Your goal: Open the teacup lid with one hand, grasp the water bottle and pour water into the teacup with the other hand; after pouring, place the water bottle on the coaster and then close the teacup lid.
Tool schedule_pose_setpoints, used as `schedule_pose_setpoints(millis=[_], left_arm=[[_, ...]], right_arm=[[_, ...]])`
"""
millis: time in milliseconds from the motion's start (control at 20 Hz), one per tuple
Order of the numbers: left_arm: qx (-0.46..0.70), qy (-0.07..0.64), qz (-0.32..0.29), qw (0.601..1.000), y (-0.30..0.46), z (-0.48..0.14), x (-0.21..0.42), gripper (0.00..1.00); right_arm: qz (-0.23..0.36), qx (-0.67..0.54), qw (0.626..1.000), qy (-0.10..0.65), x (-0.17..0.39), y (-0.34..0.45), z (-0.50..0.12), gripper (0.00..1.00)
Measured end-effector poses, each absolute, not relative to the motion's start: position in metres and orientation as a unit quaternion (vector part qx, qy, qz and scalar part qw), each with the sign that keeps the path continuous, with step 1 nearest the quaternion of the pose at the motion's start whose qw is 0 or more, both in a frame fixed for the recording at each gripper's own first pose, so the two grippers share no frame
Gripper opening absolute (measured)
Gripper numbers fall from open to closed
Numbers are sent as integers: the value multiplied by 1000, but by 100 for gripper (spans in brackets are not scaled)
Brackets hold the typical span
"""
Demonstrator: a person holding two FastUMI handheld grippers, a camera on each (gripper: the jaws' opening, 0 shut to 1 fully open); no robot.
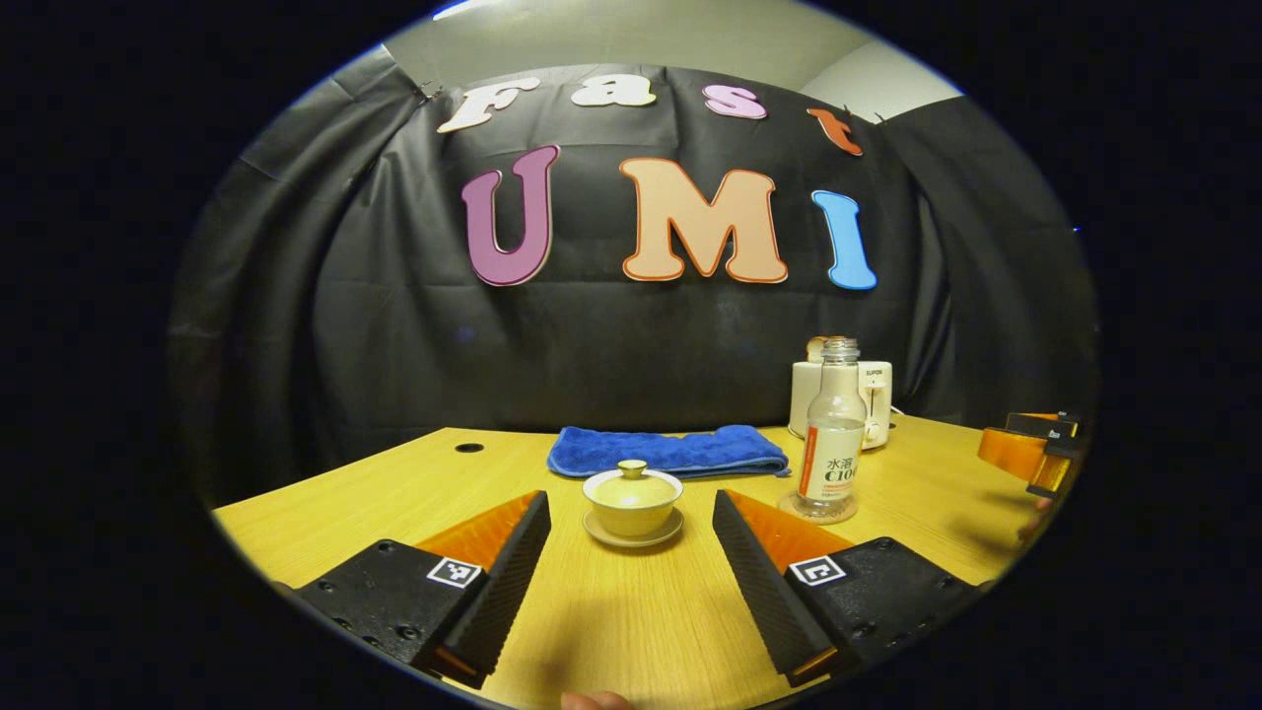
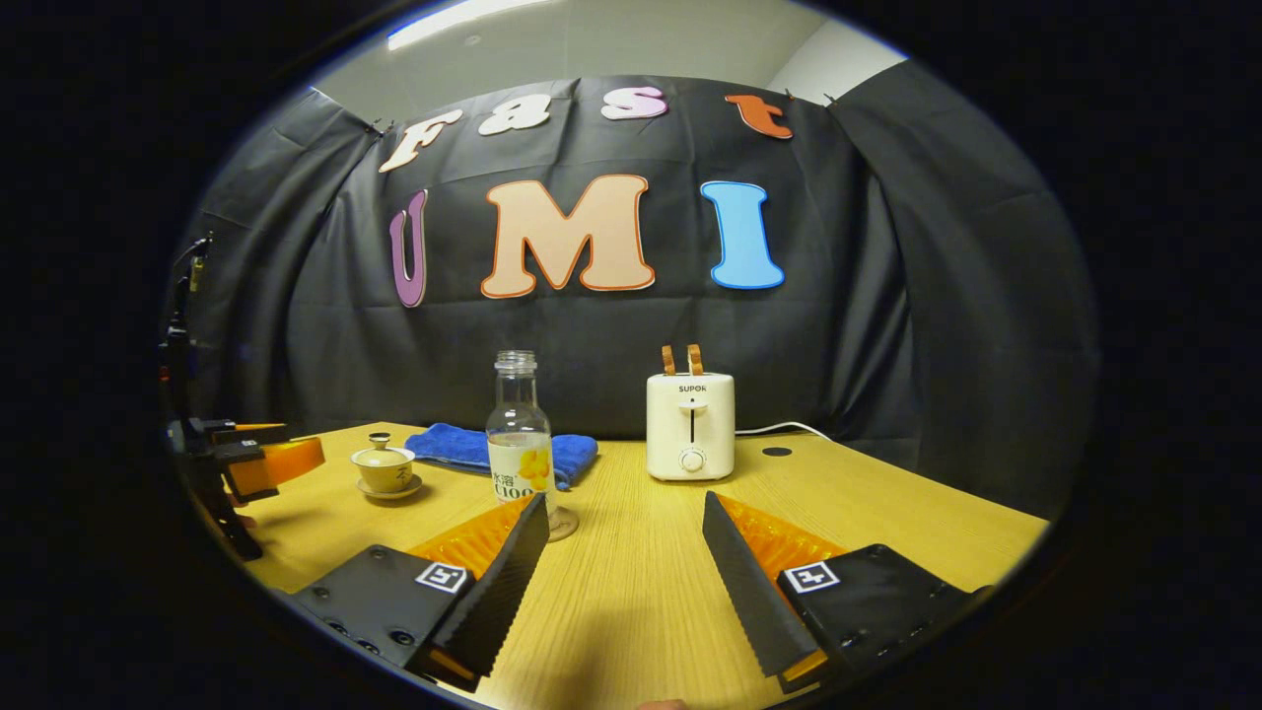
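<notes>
The left gripper [image 1: 631, 537] hovers with fingers spread wide, nothing between them, aimed at the lidded teacup [image 1: 632, 500] on its saucer. The right gripper [image 2: 626, 547] is likewise spread and empty. Just beyond its left finger, the water bottle [image 2: 520, 434] stands upright on the coaster [image 2: 562, 525], before a blue towel [image 2: 463, 446] and a white toaster [image 2: 690, 424] on the wooden table [image 2: 631, 592].

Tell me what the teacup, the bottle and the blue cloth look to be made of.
Teacup: likely glazed ceramic, cream with a soft sheen. Bottle: clear, see-through, plastic or glass, cannot tell which. Blue cloth: looks like plush terry or microfibre, matte, folded in soft rolls.
</notes>
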State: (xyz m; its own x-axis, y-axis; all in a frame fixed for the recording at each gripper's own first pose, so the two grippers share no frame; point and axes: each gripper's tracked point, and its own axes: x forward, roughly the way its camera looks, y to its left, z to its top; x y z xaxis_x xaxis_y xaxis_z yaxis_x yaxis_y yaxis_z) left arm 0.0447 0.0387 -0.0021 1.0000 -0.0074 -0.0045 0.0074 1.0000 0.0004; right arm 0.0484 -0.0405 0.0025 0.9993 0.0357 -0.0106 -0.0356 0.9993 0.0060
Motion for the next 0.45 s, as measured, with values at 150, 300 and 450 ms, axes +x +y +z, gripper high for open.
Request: schedule_pose_setpoints(millis=[150,300,450], left_arm=[[1,4,7,1000,37,-3,20,97],[1,5,16,1000,36,-2,4,96],[2,5,11,1000,28,-2,-13,96]], right_arm=[[15,4,1000,4,31,-28,2,96],[24,4,1000,6,12,-5,3,99],[30,5,1000,7,-3,9,2,100]])
